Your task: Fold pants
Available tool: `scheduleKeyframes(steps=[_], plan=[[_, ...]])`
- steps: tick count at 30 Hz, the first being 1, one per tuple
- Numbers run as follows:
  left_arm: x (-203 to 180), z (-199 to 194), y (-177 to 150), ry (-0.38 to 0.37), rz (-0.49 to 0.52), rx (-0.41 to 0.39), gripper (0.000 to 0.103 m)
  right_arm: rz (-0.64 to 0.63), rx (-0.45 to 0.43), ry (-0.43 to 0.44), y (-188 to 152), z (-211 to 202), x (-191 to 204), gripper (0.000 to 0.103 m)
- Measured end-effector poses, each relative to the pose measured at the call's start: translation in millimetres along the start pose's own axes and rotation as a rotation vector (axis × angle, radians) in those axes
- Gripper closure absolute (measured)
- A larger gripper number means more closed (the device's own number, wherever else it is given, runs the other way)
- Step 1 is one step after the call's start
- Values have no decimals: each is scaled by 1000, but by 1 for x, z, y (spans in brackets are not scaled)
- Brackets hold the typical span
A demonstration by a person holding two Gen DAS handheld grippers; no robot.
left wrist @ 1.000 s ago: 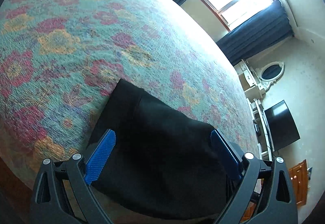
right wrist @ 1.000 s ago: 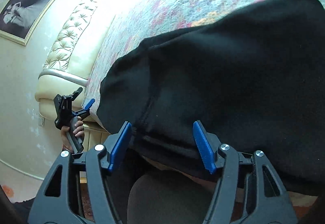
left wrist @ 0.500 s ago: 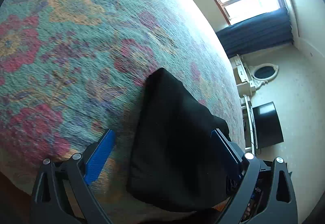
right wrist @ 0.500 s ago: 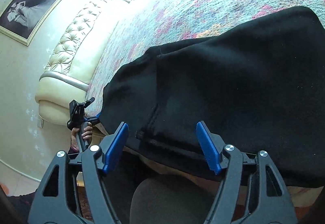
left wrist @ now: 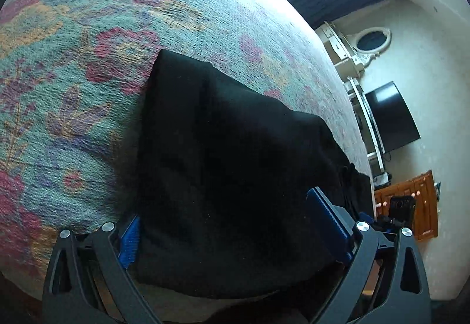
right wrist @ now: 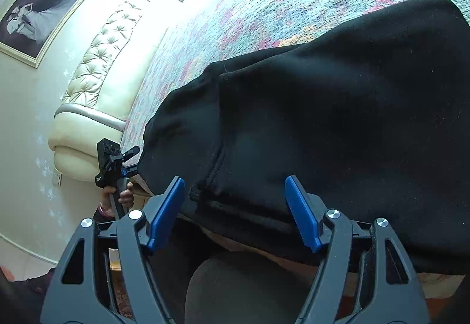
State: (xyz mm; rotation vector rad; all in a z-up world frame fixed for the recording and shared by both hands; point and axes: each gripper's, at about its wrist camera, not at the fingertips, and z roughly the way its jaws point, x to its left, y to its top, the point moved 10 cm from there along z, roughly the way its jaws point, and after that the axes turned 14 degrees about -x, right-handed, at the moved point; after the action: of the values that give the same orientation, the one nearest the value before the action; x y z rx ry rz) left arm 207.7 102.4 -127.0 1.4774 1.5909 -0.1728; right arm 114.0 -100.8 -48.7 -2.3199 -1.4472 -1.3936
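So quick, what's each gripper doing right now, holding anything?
Left gripper: open, the folded black pants lie between its fingers, not pinched.
Right gripper: open, nothing held, the pants' near edge sits between its fingers.

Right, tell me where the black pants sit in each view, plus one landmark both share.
Left wrist: pants fill the centre and bottom, between the left gripper's fingers.
Right wrist: pants fill the right and centre, their near edge between the right gripper's fingers.
Shared landmark: the floral bedspread beneath them.

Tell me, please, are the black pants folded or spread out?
Folded: the black pants lie as a compact layered stack on the bed.
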Motion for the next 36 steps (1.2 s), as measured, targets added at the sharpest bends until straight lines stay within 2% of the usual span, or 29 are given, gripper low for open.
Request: scheduleKeyframes(steps=[2,3,4,5,7,10,12,18,23,27,30,33,36], plan=[[-3,2,6,-46,-93,-8,8,6,-7,1,1,-2,-1,32],[-5,1,5,-76,-117,-6,23,7,-10,-1,2,-3,-1,32],[-3,3,1,-72,-124,8,64,6,-14,-3,3,-4,-3,32],[1,5,-3,-57,-140,30,66,5,-21,-6,4,-5,-4,32],[8,6,-6,-53,-175,25,67,13,-38,-13,6,-8,-7,32],[4,1,-3,-28,-155,1,68,41,-69,-21,13,-15,-12,32],[-12,-9,5,-38,-136,-38,68,64,-101,-20,19,-23,-15,32],[-111,-31,30,-147,-19,-94,70,134,-206,-39,39,-48,-32,32],[-207,-20,30,-220,129,-67,70,170,-266,-63,50,-67,-43,32],[-284,6,8,-268,266,-25,70,170,-313,-59,58,-80,-42,32],[-319,36,-18,-252,346,19,70,175,-337,-66,61,-87,-45,32],[-344,71,-52,-237,420,78,70,184,-360,-94,65,-91,-52,32],[-346,105,-89,-193,468,148,70,206,-385,-124,68,-96,-60,32]])
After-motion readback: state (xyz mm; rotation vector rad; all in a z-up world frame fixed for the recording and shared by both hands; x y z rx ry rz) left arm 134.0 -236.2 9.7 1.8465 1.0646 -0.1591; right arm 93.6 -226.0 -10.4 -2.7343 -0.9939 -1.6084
